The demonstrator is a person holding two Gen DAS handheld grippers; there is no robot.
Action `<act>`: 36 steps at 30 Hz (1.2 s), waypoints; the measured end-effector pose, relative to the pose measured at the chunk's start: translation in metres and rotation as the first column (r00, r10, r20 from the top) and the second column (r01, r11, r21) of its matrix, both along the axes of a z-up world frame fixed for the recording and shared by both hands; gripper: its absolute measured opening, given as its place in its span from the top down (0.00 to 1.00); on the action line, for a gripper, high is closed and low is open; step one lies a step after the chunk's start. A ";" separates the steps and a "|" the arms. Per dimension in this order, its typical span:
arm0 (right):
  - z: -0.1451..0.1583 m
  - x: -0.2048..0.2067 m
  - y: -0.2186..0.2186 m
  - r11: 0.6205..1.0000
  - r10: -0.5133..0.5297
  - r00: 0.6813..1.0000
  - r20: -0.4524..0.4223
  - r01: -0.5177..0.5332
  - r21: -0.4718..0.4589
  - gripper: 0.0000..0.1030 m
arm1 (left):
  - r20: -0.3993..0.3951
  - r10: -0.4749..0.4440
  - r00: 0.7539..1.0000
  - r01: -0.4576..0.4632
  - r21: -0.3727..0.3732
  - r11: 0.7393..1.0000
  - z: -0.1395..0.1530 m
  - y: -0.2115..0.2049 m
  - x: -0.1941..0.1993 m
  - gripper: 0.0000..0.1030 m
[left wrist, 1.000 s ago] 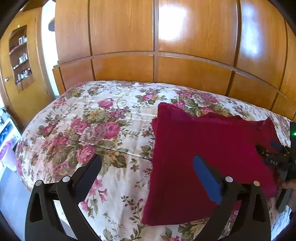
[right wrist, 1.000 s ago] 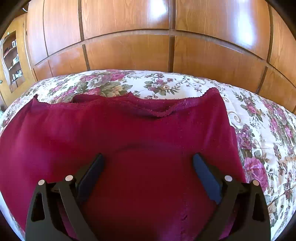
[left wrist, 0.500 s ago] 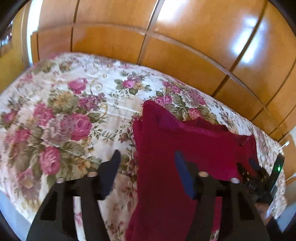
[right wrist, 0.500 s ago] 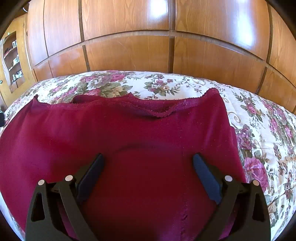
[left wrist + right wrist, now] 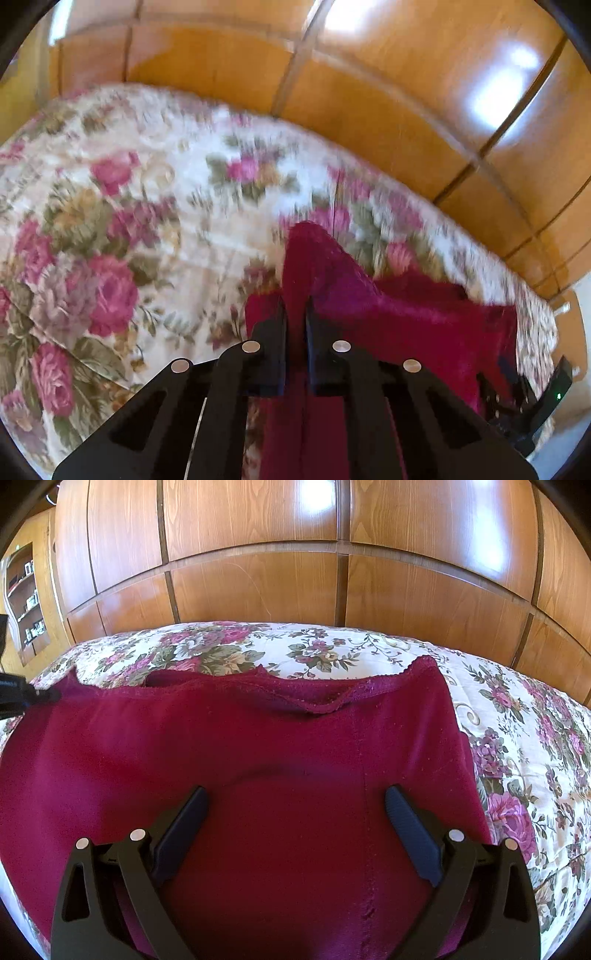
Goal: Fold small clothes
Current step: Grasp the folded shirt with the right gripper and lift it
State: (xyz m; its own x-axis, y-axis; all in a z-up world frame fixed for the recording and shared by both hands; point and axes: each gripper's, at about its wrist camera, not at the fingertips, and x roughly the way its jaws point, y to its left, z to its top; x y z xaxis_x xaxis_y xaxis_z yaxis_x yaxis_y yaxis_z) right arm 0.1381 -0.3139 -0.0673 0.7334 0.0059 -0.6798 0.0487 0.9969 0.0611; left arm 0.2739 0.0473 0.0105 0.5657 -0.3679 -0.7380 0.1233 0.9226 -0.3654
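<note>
A dark red garment (image 5: 295,738) lies spread flat on the floral bedspread (image 5: 535,746). My right gripper (image 5: 295,797) hovers open above its middle, with nothing between the fingers. In the left wrist view my left gripper (image 5: 295,306) has its jaws closing on the garment (image 5: 388,306) at its far left corner. The pads press on a raised peak of the red cloth. The right wrist view shows the left gripper's tip (image 5: 40,696) pinching that corner. The right gripper (image 5: 517,402) appears at the lower right of the left wrist view.
Glossy wooden wall panels (image 5: 332,590) rise behind the bed. A recessed shelf with small items (image 5: 29,602) stands at the far left. Floral bedspread (image 5: 110,221) stretches left of the garment, and the bed's edge falls away at the lower left.
My left gripper swung toward the garment's left corner, and its jaws went from wide open to shut on the cloth, which now rises in a peak. The right gripper stayed still and open.
</note>
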 end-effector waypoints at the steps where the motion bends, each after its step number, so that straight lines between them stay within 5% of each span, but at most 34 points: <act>1: 0.000 0.000 0.000 1.000 -0.001 1.000 0.001 0.001 -0.001 0.06 | 0.007 0.022 1.000 -0.022 0.016 1.000 -0.004 0.000 -0.001 0.93; 5: 0.000 0.002 0.002 1.000 -0.002 1.000 0.001 0.002 -0.007 0.06 | -0.036 0.069 0.997 -0.066 0.072 0.995 -0.046 -0.002 0.006 0.91; 8: 0.000 0.003 0.001 1.000 -0.003 1.000 0.001 0.003 -0.007 0.06 | -0.015 0.072 0.997 -0.069 0.130 0.989 -0.040 -0.009 0.007 0.90; 12: 0.000 0.002 0.001 1.000 0.000 1.000 -0.001 0.000 -0.003 0.06 | 0.054 0.125 0.991 -0.134 0.234 0.963 -0.017 -0.011 -0.010 0.57; 19: 0.031 -0.013 -0.014 0.994 0.061 0.998 0.008 -0.061 0.092 0.06 | 0.167 0.071 0.983 -0.104 0.192 0.976 0.019 -0.020 -0.099 0.57; 25: 0.031 -0.033 -0.085 0.957 -0.099 0.995 -0.013 0.099 0.273 0.07 | 0.168 -0.028 0.985 -0.002 0.176 0.984 0.014 -0.043 -0.151 0.57; 30: -0.003 -0.036 -0.105 0.894 -0.073 0.989 -0.125 0.120 0.431 0.23 | 0.142 -0.085 0.986 0.052 0.222 0.974 -0.004 -0.068 -0.171 0.57; 36: -0.008 -0.061 -0.093 0.870 -0.016 0.994 -0.111 0.068 0.488 0.39 | 0.140 -0.094 0.986 0.056 0.255 0.965 -0.009 -0.074 -0.174 0.57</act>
State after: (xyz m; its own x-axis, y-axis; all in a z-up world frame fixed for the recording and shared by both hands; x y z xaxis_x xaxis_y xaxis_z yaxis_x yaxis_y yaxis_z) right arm 0.0772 -0.4069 -0.0756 0.6685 0.3281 -0.6675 0.1221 0.8369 0.5336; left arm 0.0998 -0.0264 0.0013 0.6542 -0.2285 -0.7210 0.2315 0.9680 -0.0967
